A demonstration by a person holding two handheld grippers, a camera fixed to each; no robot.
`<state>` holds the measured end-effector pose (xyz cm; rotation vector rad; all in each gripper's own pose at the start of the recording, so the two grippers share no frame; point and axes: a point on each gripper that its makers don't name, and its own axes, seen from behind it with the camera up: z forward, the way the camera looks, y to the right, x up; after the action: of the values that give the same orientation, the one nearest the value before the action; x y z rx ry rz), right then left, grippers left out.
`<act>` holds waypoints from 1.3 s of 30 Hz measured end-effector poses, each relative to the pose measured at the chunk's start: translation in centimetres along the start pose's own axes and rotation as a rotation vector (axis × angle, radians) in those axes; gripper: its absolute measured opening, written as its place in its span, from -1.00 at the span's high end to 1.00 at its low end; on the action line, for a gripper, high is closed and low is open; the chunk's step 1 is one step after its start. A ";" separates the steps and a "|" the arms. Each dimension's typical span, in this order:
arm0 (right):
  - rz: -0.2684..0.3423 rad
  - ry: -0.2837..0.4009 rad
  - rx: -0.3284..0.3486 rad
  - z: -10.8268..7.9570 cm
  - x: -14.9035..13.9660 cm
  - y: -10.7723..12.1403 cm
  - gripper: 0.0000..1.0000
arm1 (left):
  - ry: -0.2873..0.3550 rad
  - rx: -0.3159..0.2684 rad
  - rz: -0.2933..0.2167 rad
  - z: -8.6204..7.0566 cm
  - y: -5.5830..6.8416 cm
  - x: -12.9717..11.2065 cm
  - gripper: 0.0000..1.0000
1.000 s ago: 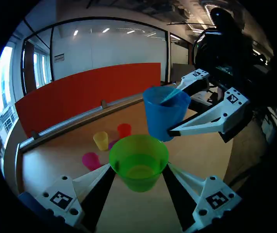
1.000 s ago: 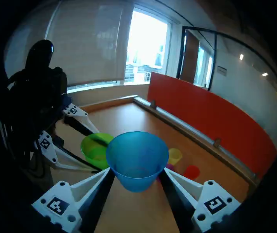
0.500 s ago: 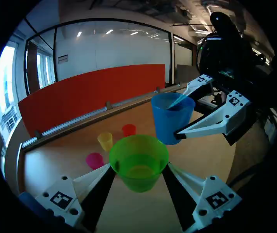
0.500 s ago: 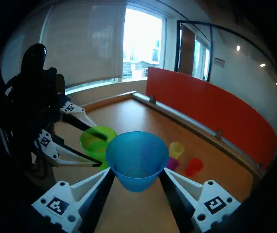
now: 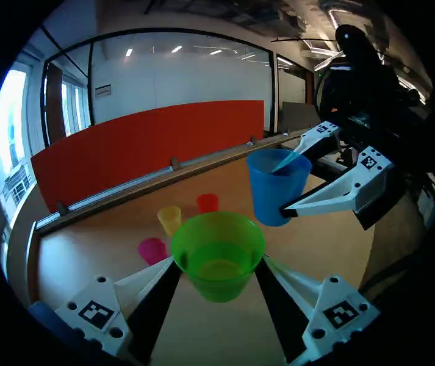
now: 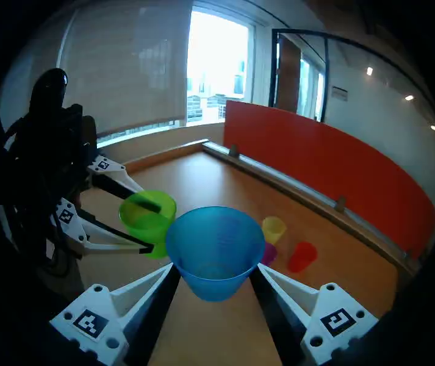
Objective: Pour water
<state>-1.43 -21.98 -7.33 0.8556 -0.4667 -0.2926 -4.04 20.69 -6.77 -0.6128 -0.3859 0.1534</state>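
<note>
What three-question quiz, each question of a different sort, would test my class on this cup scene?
1. True or false: the left gripper is shut on the green cup.
2. The right gripper holds a cup coloured: A) red B) blue C) pink.
3. In the left gripper view, what colour is the small cup standing between the pink cup and the red cup?

Key: 1 true; 2 B, the blue cup; 3 the yellow cup.

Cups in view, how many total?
5: green cup in left jaws, blue cup in right jaws, yellow cup, red cup and pink cup on the table. Held cups may hide more.
</note>
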 end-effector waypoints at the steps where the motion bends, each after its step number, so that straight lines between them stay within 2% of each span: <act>1: 0.003 -0.001 -0.002 0.1 -0.2 0.1 -0.65 | -0.002 0.004 -0.001 0.1 -0.1 -0.2 -0.63; 11: 0.010 -0.004 -0.034 0.6 -1.8 1.3 -0.65 | -0.005 0.048 -0.027 0.6 -1.6 -1.4 -0.63; 32: 0.081 -0.013 -0.110 2.3 -6.1 4.1 -0.65 | -0.023 0.142 -0.095 2.2 -4.7 -5.3 -0.63; 39: 0.096 -0.018 -0.135 2.9 -7.7 5.2 -0.65 | -0.026 0.163 -0.115 2.7 -5.4 -6.5 -0.63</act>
<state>-9.18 -17.36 -3.74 0.6973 -0.4973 -0.2405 -10.91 16.13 -3.55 -0.4277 -0.4279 0.0817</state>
